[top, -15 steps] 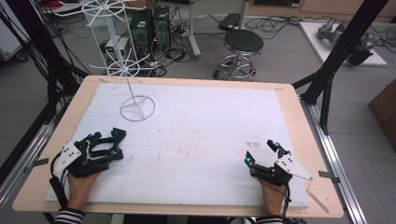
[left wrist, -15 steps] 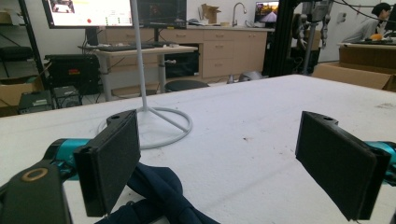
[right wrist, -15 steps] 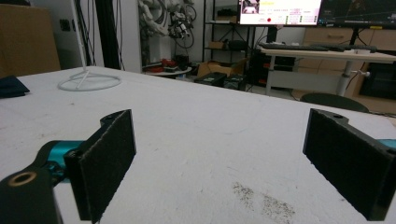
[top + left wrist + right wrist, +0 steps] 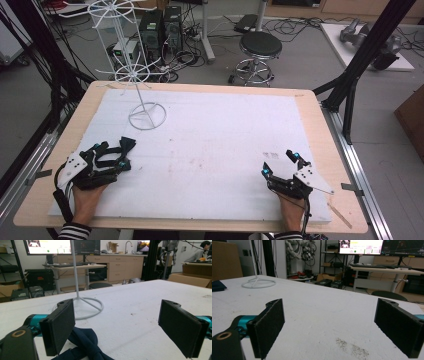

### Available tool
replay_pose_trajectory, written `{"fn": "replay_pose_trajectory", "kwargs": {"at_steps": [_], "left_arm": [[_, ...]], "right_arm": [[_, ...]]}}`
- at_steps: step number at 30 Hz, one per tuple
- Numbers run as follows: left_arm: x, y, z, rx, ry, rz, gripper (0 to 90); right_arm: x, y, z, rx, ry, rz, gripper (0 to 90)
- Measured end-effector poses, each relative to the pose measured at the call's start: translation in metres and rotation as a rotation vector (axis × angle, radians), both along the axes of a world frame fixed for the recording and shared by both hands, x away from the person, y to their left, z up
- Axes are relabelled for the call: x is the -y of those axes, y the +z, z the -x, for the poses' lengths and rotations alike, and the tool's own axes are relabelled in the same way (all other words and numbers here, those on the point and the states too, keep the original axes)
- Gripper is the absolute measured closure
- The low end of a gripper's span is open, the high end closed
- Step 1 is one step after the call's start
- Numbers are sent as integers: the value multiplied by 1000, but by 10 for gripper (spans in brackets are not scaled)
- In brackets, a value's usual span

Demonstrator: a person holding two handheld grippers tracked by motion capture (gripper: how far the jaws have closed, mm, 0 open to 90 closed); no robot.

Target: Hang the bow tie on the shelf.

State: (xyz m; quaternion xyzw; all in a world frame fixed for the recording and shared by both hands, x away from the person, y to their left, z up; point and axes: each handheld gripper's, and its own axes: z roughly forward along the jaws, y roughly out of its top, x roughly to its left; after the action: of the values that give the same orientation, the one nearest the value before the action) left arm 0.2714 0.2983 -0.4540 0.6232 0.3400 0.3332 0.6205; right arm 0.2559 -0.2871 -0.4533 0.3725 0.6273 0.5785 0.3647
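Note:
My left gripper [image 4: 125,154] rests on the white board [image 4: 225,125] at the near left, held by a hand in a striped sleeve. In the left gripper view its jaws [image 4: 117,317] stand wide apart with only board between the pads. A dark blue cloth [image 4: 85,341] lies crumpled on the board under the left-hand jaw, not pinched. My right gripper [image 4: 279,163] rests at the near right, also open; between its jaws [image 4: 329,317] there is bare board. A white wire display stand [image 4: 147,116] rises from a ring base at the far left.
The board covers most of a wooden table [image 4: 320,125]. Black frame posts [image 4: 360,55] stand at both sides. On the floor behind the table are a round stool [image 4: 260,47] and computer cases [image 4: 160,30]. A faint dirt smudge [image 4: 352,347] marks the board by the right gripper.

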Motion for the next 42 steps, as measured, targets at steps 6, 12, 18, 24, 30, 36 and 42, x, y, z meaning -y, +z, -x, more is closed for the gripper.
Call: {"fn": "replay_pose_trajectory", "kwargs": {"at_steps": [6,12,18,24,30,36,42], "left_arm": [[0,0,-1,-5,0,-3,144],[1,1,-1,-11,2,-12,143],[1,7,-1,-21,-4,-35,143],[-4,20,-2,-27,15,-49,143],[-10,33,-3,-73,53,-104,144],[-23,40,-9,-155,106,-141,145],[-36,45,-17,-261,143,-203,151]], "right_arm": [[-1,0,0,-3,-2,4,85],[-1,0,0,-2,-5,6,85],[-1,0,0,-2,-6,14,85],[-1,0,0,0,-7,15,85],[-1,0,0,0,-6,15,85],[-1,0,0,-1,-7,16,85],[-1,0,0,-1,-6,13,85]]}}
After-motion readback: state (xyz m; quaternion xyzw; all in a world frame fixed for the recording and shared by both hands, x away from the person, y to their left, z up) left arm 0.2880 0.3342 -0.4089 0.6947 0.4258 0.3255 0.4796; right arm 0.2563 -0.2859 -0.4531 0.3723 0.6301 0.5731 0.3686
